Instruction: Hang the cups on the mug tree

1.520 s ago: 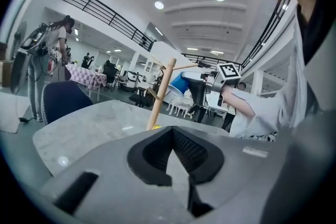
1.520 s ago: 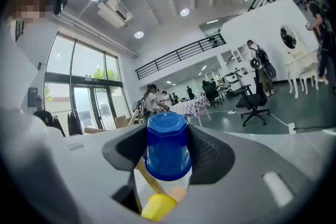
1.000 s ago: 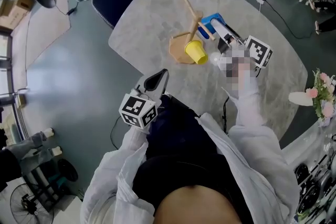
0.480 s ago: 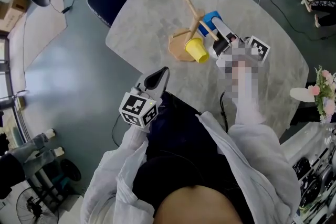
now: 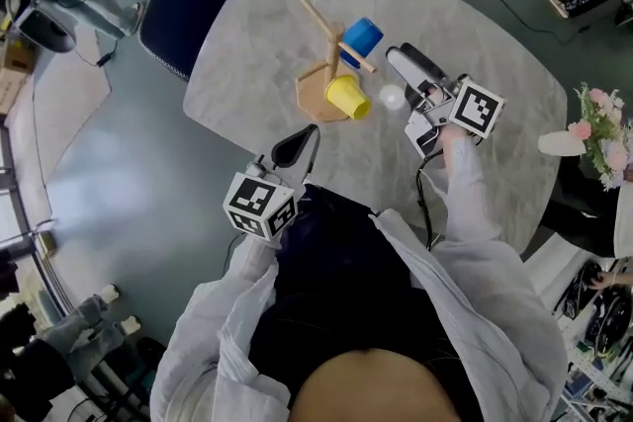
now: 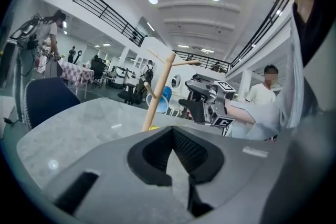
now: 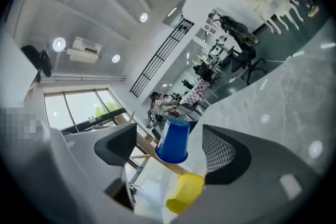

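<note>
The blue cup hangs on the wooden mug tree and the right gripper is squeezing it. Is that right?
Not quite. The blue cup does hang on the wooden mug tree, but the right gripper is not squeezing it. Its jaws are opening and stand apart, one on each side of the cup, without touching it. The right gripper view shows this.

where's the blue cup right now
In the head view the blue cup hangs on a peg of the mug tree near the middle of the table, just beyond the yellow cup.
</note>
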